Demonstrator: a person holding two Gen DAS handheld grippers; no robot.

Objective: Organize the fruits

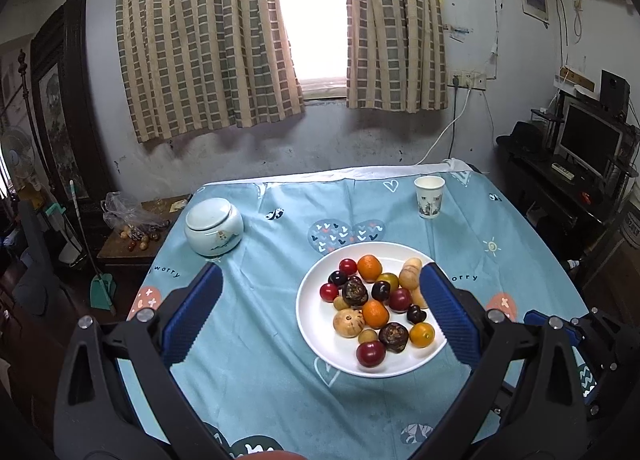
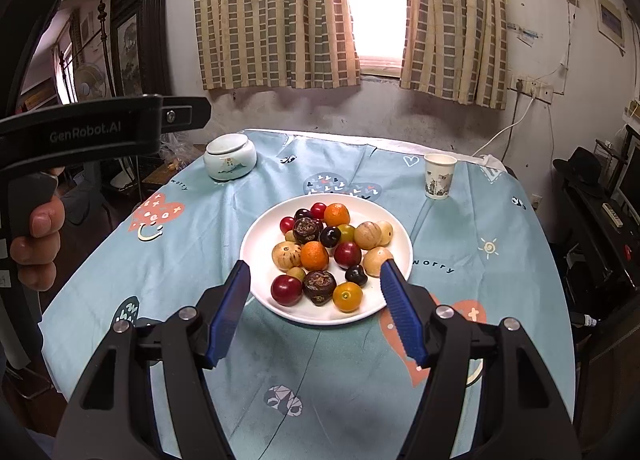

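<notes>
From my left wrist cam, the left tool (image 1: 320,312) is spread as wide as it goes, nothing between the pads. The white plate (image 1: 320,356) sits on the surface, on the blue patterned cloth (image 1: 260,380), mostly between the two fingers and pushed toward the right one, whose pad covers part of the rim. The fruits (image 1: 376,302) are all piled on it: reds, oranges, dark ones, tan ones. A lidded white jar (image 1: 213,227) is far left, a paper cup (image 1: 429,196) far right. The right tool's blue tip pokes in at the right edge.

Right wrist cam: my right tool (image 2: 314,314) is partway open, holding nothing, with its pads hanging on either side of the plate's (image 2: 264,236) near edge. Fruits (image 2: 320,252) sit untouched in the middle. Jar (image 2: 230,156) and cup (image 2: 439,175) are behind. The left hand (image 2: 38,244) grips its handle at the left side.
</notes>
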